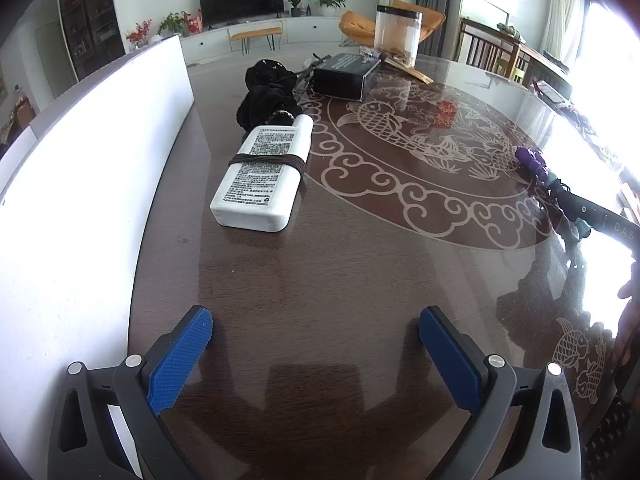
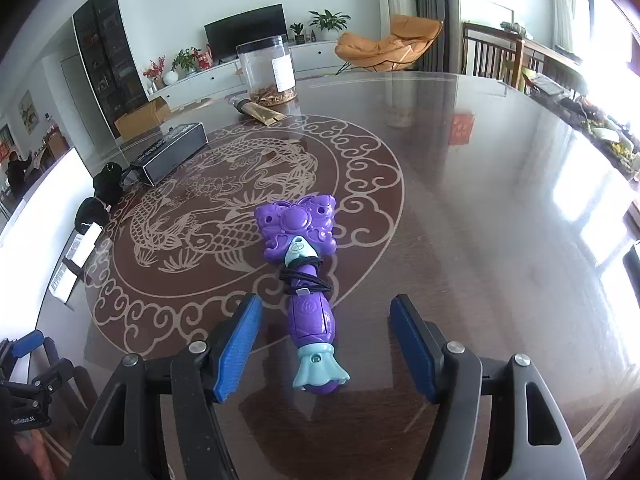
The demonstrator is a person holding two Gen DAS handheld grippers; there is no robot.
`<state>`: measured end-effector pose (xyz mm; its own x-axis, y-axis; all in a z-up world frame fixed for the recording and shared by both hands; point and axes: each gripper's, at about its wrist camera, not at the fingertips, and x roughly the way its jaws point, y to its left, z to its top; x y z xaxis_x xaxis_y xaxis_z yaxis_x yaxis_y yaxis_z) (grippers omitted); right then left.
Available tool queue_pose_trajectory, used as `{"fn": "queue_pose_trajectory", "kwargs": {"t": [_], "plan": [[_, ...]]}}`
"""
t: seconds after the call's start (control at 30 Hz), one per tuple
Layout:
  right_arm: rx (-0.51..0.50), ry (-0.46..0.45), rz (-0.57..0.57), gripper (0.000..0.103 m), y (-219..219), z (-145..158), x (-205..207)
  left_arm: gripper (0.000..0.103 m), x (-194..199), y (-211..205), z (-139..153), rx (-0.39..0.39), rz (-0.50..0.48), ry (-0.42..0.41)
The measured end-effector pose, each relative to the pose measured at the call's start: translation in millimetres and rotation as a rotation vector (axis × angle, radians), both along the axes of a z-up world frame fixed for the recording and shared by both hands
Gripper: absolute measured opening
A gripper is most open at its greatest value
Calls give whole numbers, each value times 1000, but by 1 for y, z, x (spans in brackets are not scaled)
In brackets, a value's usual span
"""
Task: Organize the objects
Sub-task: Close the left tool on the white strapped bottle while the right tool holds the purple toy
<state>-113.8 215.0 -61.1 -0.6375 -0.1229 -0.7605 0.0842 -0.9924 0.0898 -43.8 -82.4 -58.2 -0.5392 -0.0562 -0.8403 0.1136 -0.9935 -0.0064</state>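
A purple butterfly-headed toy wand (image 2: 306,276) with a black cord around its handle lies on the dark round table (image 2: 460,220). My right gripper (image 2: 326,340) is open, its blue pads on either side of the wand's handle end, not touching. In the left wrist view the wand (image 1: 530,160) shows at the far right with the right gripper over it. My left gripper (image 1: 316,354) is open and empty above bare table. Ahead of it lies a white bottle (image 1: 264,176) wrapped with a dark band, and behind that a black cloth bundle (image 1: 268,94).
A white panel (image 1: 80,184) stands along the table's left side. A black box (image 1: 346,74), a clear jar (image 1: 398,34) and a tan packet (image 2: 262,114) sit at the far side. The black box (image 2: 172,152) and jar (image 2: 266,70) also show in the right wrist view.
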Motion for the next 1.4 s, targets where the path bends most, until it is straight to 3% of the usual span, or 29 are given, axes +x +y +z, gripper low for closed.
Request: {"fn": "queue_pose_trajectory", "kwargs": {"t": [0.1, 0.23, 0.37, 0.57, 0.73, 0.77, 0.87, 0.93, 0.97, 1.4], "plan": [[18, 4, 15, 70, -4, 1, 2, 103, -2, -3, 16, 42, -15, 27], [28, 7, 21, 74, -5, 1, 2, 103, -22, -16, 47, 2, 10, 85], [30, 5, 21, 74, -6, 0, 2, 103, -46, -36, 54, 107, 54, 95], [28, 7, 24, 74, -5, 0, 3, 103, -81, -38, 30, 40, 102, 60], [27, 8, 26, 74, -6, 0, 3, 103, -98, -42, -3, 24, 121, -36], [27, 8, 26, 74, -6, 0, 3, 103, -97, -38, -3, -12, 109, -20], [22, 8, 27, 74, -6, -1, 3, 103, -97, -32, -3, -8, 85, -13], [19, 6, 29, 74, -6, -1, 3, 77, -93, -26, 1, -17, 55, 25], [18, 6, 30, 74, -5, -1, 3, 56, -91, -23, 3, -12, 40, 36], [16, 8, 30, 75, -5, -1, 2, 55, -66, 89, 5, -32, -66, 73]]}}
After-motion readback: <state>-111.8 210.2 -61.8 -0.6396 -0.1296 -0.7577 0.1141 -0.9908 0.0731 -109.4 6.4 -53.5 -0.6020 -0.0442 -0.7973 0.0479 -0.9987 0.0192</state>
